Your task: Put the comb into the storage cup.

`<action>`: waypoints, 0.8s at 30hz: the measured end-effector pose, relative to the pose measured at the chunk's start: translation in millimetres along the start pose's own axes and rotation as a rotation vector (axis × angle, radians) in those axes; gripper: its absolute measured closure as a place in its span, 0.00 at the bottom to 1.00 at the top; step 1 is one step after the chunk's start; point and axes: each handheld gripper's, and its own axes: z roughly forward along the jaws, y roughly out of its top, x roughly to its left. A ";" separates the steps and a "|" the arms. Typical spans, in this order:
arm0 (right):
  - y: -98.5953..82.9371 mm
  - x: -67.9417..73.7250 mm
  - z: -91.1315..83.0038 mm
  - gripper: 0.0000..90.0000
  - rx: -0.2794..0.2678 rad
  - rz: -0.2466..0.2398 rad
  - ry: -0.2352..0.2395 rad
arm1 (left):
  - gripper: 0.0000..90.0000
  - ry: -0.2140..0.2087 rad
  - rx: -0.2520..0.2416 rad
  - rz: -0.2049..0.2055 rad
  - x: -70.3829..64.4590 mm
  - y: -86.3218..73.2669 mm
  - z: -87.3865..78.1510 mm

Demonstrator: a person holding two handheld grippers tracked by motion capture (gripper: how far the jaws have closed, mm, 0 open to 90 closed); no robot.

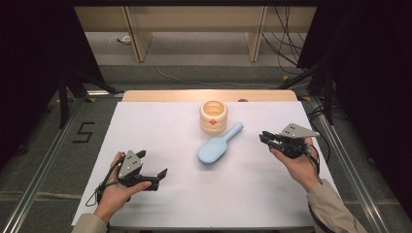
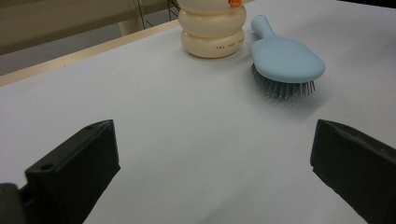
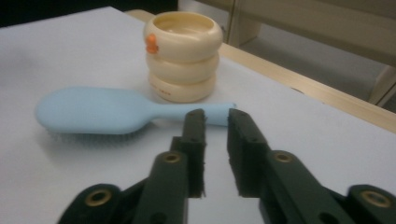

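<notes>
The left claw [image 1: 154, 177], at the lower left of the high view, is a black two-jaw tool topped by a grey three-cornered plate dotted with small screws; a thin black cable loops from it beside the hand. The right claw [image 1: 265, 138], at the middle right, carries the same grey plate and a black cable. Up close its dark jaws show brass-ringed rivet holes. Both of the person's sleeves are beige
</notes>
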 end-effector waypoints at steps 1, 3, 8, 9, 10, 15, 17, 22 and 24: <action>2.3 -1.7 4.4 0.95 0.016 -0.002 0.001 | 0.01 -0.001 0.000 0.000 -0.1 0.0 0.1; 7.5 -4.6 13.8 1.00 0.037 0.000 -0.007 | 0.01 0.000 0.000 0.000 0.1 0.0 0.4; 21.5 -8.9 41.1 1.00 0.080 -0.005 0.012 | 0.01 0.000 -0.001 -0.001 0.6 -0.1 1.3; 23.3 -9.6 45.6 1.00 0.084 -0.003 0.013 | 0.01 -0.001 -0.001 0.000 0.5 0.0 1.4; 26.4 -9.8 52.3 1.00 0.093 0.000 0.019 | 0.01 0.000 -0.002 0.000 0.7 0.2 1.3; 37.4 -13.9 75.8 1.00 0.107 0.013 0.012 | 0.01 0.000 -0.001 -0.003 1.9 -0.2 1.0; 41.4 -15.8 84.7 1.00 0.115 0.014 0.009 | 0.01 0.001 -0.003 -0.002 1.7 -0.3 1.3; 47.5 -24.0 108.1 1.00 0.153 0.036 0.002 | 0.01 0.000 0.000 -0.004 1.4 -0.6 1.4; 48.8 -27.7 116.6 1.00 0.171 0.049 0.006 | 0.01 -0.001 -0.001 -0.004 1.7 -0.8 1.5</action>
